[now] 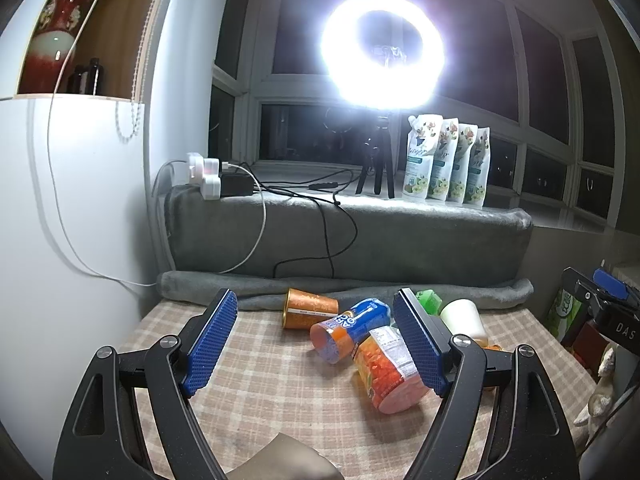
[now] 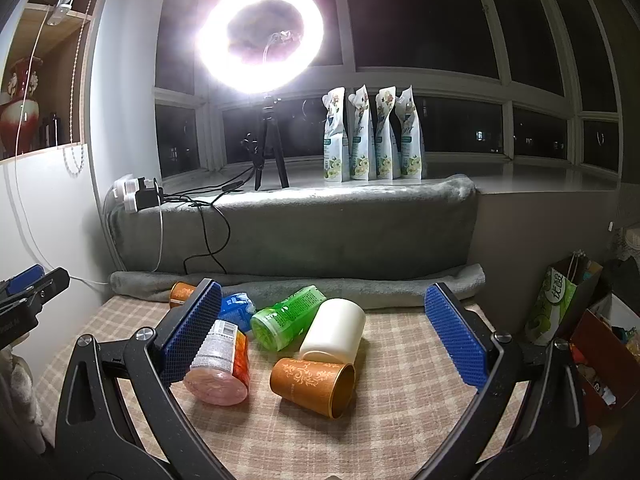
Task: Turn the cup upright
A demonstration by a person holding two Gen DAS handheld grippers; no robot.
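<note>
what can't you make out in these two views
- Green cup: left wrist view, mostly hidden behind the left gripper's right finger.
- Blue cup: right wrist view, partly hidden behind the right gripper's left finger.
- Far brown cup: right wrist view, only an end shows past that finger.
- Ring light: both views, glare washes out its centre.
- Pouches: print too small to read.

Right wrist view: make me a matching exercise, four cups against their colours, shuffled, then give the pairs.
Things:
1. cup nearest the camera
2. cup beside the left finger
3. cup lying against the grey blanket roll
4. cup just behind the nearest one

Colours:
A. clear green
B. cream white
C. orange-brown with a scroll pattern
D. red-orange label, pink foil end

Pairs: 1-C, 2-D, 3-A, 4-B

All four lie on their sides.
</note>
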